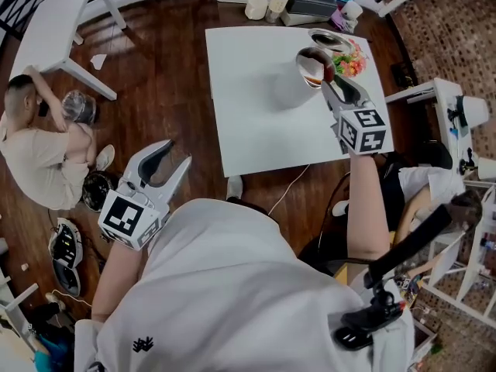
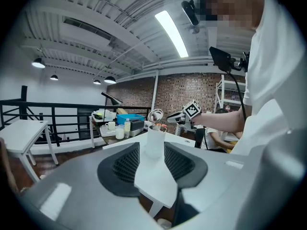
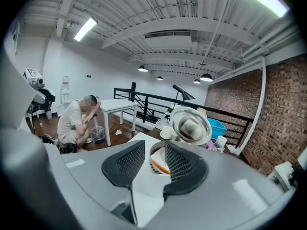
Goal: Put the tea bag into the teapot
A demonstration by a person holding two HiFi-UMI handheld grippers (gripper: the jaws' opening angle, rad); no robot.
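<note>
Where the white worktop (image 1: 256, 130) stands on the dark wooden floor, a white cylindrical teapot (image 1: 291, 87) sits upright towards its far right part, its shiny steel lid (image 1: 316, 64) tipped up and open. The left hand-held gripper (image 1: 167, 161) hangs low beside the person's body, over the floor and well apart from the worktop; its jaws are spread wide with nothing between them. The right hand-held gripper (image 1: 335, 90) is at the teapot's rim, just under the raised lid. Its jaws stand a narrow way apart and clamp nothing; the pot's mouth shows in the gap. Inside that mouth lies a white and orange shape (image 3: 156, 164); whether it is the tea bag I cannot tell.
</note>
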